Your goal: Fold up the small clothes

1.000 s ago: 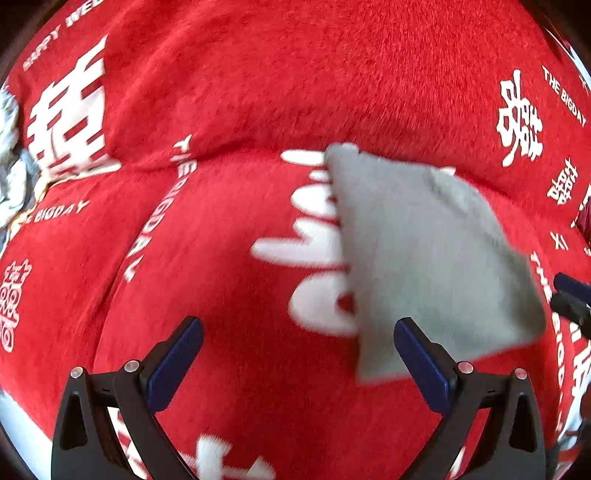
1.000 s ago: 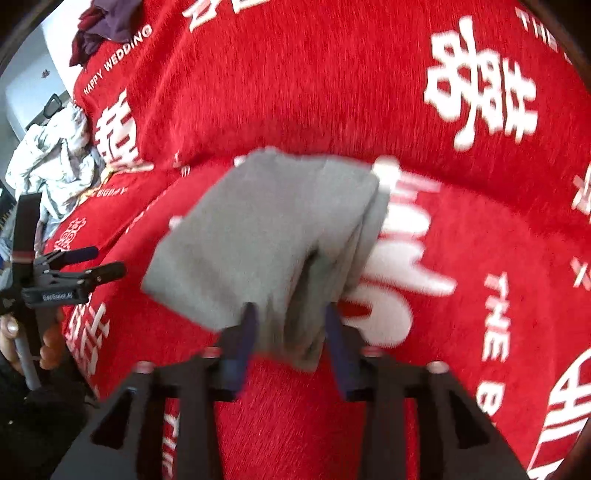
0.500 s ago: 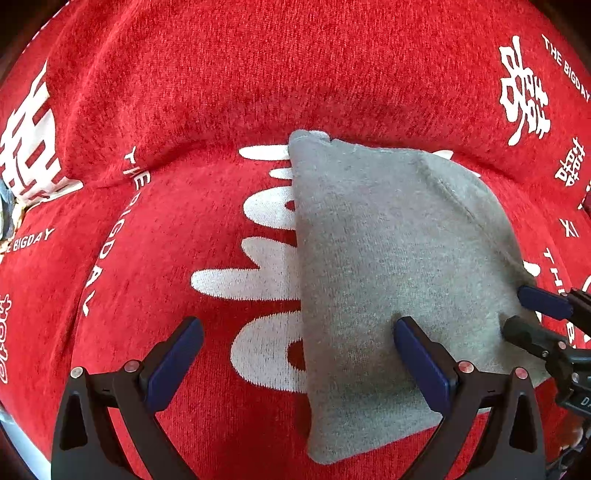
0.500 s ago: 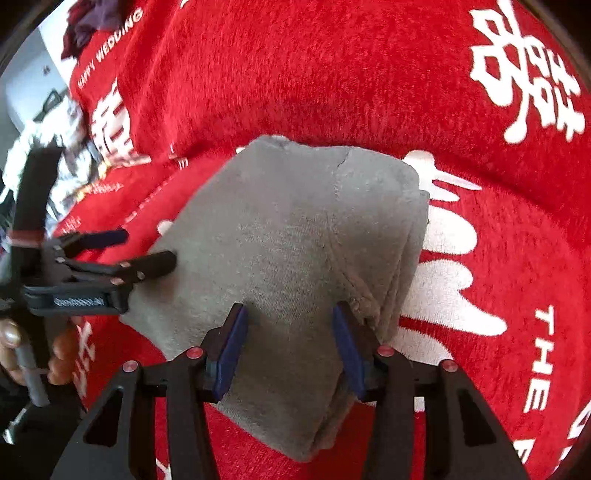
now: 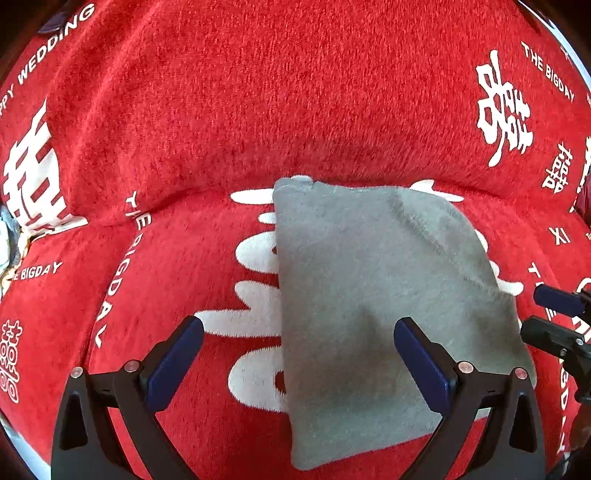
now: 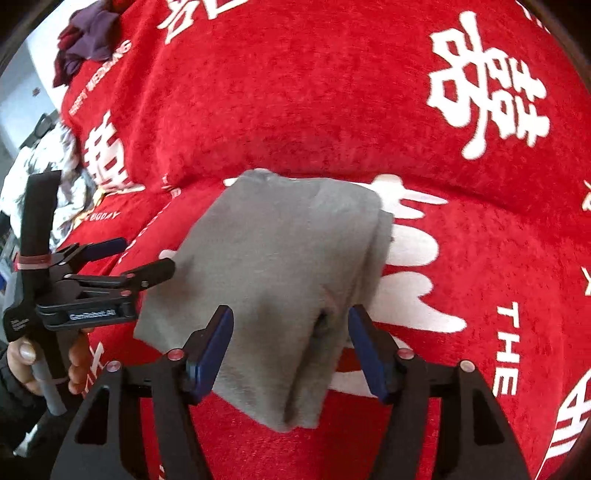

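Folded grey garment (image 6: 280,266) lies on red cover (image 6: 314,92); right tongs (image 6: 290,350) opening astride it, left tongs (image 5: 297,354) released

Left of the cloth (image 5: 376,295), the red cover (image 5: 155,295) lies bare — free passage. Right of it, likewise. Clothes piles (image 6: 85,33) sit far left.

On the red blanket (image 5: 295,92) we read white print: "WEDDING" at upper left, "THE BIGDAY" at upper right, "BIGDAY" at left, beside large double-happiness characters. On the left gripper (image 6: 144,258) body a small white label, too blurred to read with confidence.
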A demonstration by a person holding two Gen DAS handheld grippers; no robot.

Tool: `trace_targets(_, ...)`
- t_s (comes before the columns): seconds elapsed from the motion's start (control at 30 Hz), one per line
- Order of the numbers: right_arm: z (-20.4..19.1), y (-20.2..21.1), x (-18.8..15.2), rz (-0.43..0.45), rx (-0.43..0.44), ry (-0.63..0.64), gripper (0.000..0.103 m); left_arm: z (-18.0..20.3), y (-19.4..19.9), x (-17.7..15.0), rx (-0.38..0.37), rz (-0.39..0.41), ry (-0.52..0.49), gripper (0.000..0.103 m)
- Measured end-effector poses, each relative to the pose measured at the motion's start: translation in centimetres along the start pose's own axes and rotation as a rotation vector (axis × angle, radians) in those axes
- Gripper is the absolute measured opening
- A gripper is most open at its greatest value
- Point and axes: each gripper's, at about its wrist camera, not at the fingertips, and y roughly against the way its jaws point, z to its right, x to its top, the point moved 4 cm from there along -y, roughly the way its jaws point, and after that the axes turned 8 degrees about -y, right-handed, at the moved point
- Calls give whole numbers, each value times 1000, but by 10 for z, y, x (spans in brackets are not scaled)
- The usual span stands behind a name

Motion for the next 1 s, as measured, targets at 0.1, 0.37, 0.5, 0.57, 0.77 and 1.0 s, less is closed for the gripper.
trace_targets(0.1,8,-3,3,-3,-5,-22,68,1,-5,5,-5,-5,-1,103)
trace_targets(0.37,24,-12,15,-6,12,-94,68,-10,-36,16,-94,-127,78,103)
trace_targets(0.5,36,-17,18,-15,-2,-121,68,-17,-35,26,-156,-123,105,103)
trace_targets(0.57,41,-23,19,-34,-7,-143,68,-19,-42,28,-165,-147,108,103)
trace_targets(0.77,46,-42,23,-69,23,-191,68,-19,-64,24,-243,-204,137,103)
trace_targets(1.0,45,-59,26,-92,34,-203,68,-5,-82,17,-293,-237,124,103)
